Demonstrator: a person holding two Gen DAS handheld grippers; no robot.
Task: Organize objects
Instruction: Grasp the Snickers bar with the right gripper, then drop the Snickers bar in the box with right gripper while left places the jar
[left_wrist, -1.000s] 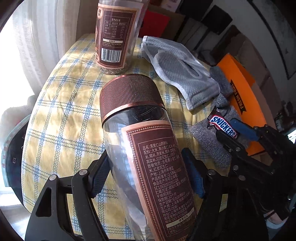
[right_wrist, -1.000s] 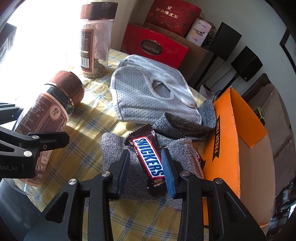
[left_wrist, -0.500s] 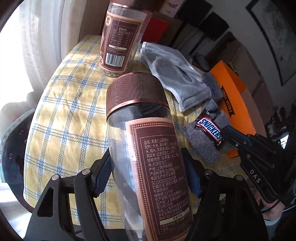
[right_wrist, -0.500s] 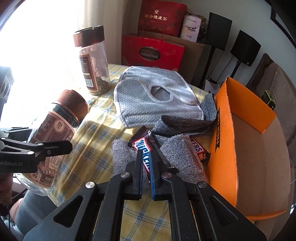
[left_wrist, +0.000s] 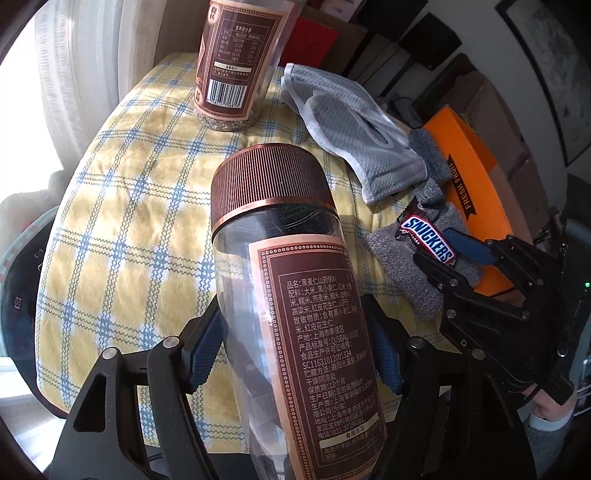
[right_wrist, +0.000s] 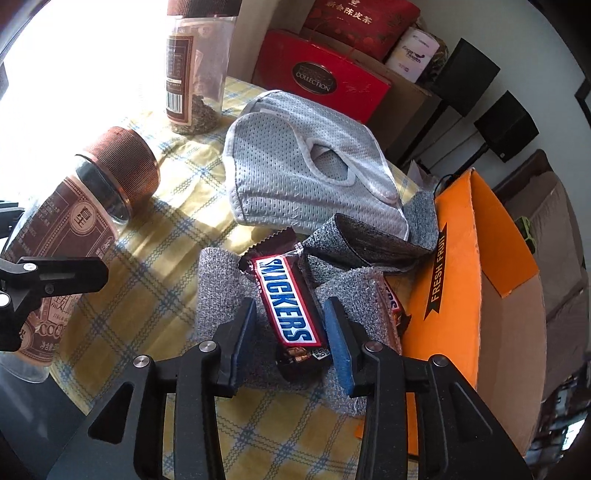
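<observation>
While the left gripper (left_wrist: 299, 354) clamps the tall empty jar (left_wrist: 295, 310) at mid-body, tilted over the checked surface (left_wrist: 122, 229), the right gripper (right_wrist: 290, 345) has its jaws just opened again, pads standing clear either side of the Snickers bar (right_wrist: 286, 301). Bar lies on the grey sock (right_wrist: 218, 284), just beside the orange box (right_wrist: 476, 280), not held. A second bar (right_wrist: 393, 301) peeks out between sock and box. Looks like a failed or reset pinch on the candy. Next move probably calls for squaring the pads on the bar's long sides, closing, then lifting it over the box wall. Second jar (right_wrist: 195, 70) and mesh cloth (right_wrist: 306, 162) are left for later
</observation>
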